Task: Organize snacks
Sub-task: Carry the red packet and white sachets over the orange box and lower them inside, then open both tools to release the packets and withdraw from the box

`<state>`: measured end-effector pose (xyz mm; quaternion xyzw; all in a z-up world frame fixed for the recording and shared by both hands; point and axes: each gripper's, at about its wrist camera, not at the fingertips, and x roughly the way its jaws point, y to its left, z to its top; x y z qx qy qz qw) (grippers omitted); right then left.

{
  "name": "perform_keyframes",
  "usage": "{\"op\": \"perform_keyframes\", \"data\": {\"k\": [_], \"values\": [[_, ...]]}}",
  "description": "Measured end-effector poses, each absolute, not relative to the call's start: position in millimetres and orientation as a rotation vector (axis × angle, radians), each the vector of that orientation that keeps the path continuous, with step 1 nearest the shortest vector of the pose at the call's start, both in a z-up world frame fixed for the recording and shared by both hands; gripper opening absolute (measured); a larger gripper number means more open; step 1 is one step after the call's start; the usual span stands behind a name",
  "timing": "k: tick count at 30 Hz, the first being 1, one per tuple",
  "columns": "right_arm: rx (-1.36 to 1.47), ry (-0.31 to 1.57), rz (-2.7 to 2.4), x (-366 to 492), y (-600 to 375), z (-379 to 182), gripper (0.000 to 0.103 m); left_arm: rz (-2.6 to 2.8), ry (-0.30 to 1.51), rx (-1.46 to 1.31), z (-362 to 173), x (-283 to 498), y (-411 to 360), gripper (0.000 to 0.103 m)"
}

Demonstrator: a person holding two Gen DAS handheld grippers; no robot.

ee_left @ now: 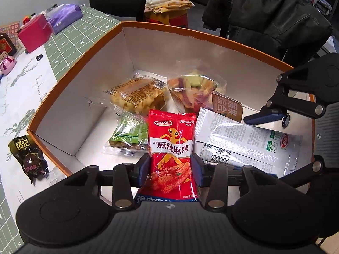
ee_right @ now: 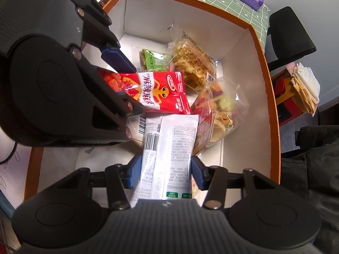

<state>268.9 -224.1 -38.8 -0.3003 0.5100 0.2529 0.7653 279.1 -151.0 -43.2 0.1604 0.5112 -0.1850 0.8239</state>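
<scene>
Box rim [ee_left: 203, 34] — claws [ee_left: 171, 169] inside.

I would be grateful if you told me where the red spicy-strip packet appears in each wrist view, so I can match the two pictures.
Left wrist view: the red packet stands upright at bottom centre, between the left gripper's blue pads.
Right wrist view: the red packet lies sideways at centre-left, under the left gripper, above the silver packet.
Shared landmark: the orange-rimmed box, with the waffle packet inside.
</scene>
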Motion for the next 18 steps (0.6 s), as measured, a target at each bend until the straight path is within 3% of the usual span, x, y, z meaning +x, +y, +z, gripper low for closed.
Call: {"op": "perform_keyframes", "data": {"k": [3, 7, 18], "values": [[-0.668, 1.103, 0.544, 267, -225, -38, 0.063, -0.386, 1.071, 0.356, -41, 276, -152, 0.054], [-0.671, 1.094, 0.541, 263, -228, -33, 0.07, -0.373, 1.057, 0.344, -35, 272, -152, 0.073], [-0.623, 1.014, 0.47, 256, -237, -11, 0.083, -0.339, 1.008, 0.26, -9, 257, -148, 0.078]]}}
